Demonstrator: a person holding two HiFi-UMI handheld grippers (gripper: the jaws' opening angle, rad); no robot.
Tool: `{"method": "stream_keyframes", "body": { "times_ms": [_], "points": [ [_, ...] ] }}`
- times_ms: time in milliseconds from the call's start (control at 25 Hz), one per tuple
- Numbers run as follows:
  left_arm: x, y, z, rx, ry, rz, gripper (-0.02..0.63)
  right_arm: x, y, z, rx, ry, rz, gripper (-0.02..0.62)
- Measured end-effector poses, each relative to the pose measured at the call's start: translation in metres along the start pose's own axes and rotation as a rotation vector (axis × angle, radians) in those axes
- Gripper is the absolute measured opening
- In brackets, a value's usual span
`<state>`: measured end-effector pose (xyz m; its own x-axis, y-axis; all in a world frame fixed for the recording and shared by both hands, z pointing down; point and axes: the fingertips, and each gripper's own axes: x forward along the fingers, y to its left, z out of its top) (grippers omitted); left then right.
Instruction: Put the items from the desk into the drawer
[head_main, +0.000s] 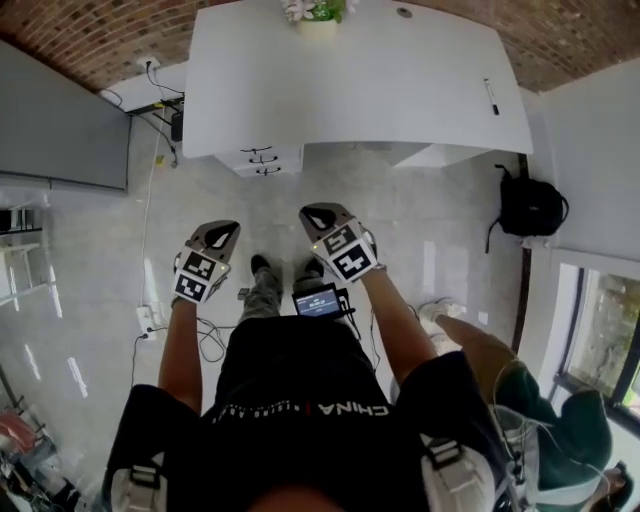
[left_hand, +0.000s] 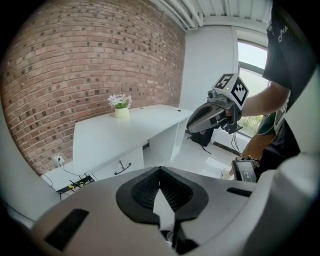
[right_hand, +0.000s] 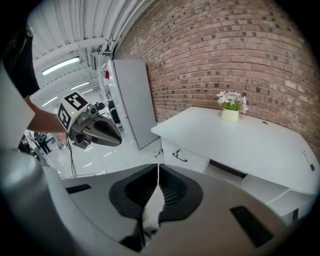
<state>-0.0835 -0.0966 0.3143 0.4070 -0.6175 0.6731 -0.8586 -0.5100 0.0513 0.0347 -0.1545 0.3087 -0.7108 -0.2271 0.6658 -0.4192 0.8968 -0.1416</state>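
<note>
Far out to the left of the left gripper (head_main: 222, 235) a tall grey metal cabinet (head_main: 60, 120) stands against the red brick wall (left_hand: 90, 65). The left gripper is held in the air over the pale tiled floor (head_main: 400, 215), well short of the furniture. Its jaws are pressed together at the tips with nothing between them. Ahead of it, under the near left end of the white rectangular desk (head_main: 380, 90), sits a white drawer unit with black handles (head_main: 260, 160), and its fronts look shut. Just beside the left gripper on its right, the right gripper (head_main: 320, 218) is held at about the same height, also with its jaws closed tip to tip and empty. A small dark handheld screen (head_main: 318, 300) hangs at the person's waist behind it. Straight ahead of the right gripper, at the far edge of the desk top against the wall, stands a small pale pot of white flowers (head_main: 318, 12). Well to the right of it, near the desk's right edge, lies a thin black-and-white marker pen (head_main: 491, 97). Farther right, past the desk end, a black fabric backpack (head_main: 530, 205) rests on the floor beside a white wall.
</note>
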Motion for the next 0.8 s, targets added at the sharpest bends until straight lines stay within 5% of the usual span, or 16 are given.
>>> {"method": "stream_keyframes", "body": {
  "times_ms": [360, 800],
  "points": [
    [-0.015, -0.052, -0.003, 0.025, 0.01, 0.027, 0.012, -0.045, -0.005, -0.012, -0.003, -0.052, -0.021, 0.021],
    [-0.038, -0.094, -0.022, -0.086, -0.005, -0.027, 0.012, -0.044, 0.034, -0.024, -0.049, -0.034, 0.023, 0.021]
  ]
}}
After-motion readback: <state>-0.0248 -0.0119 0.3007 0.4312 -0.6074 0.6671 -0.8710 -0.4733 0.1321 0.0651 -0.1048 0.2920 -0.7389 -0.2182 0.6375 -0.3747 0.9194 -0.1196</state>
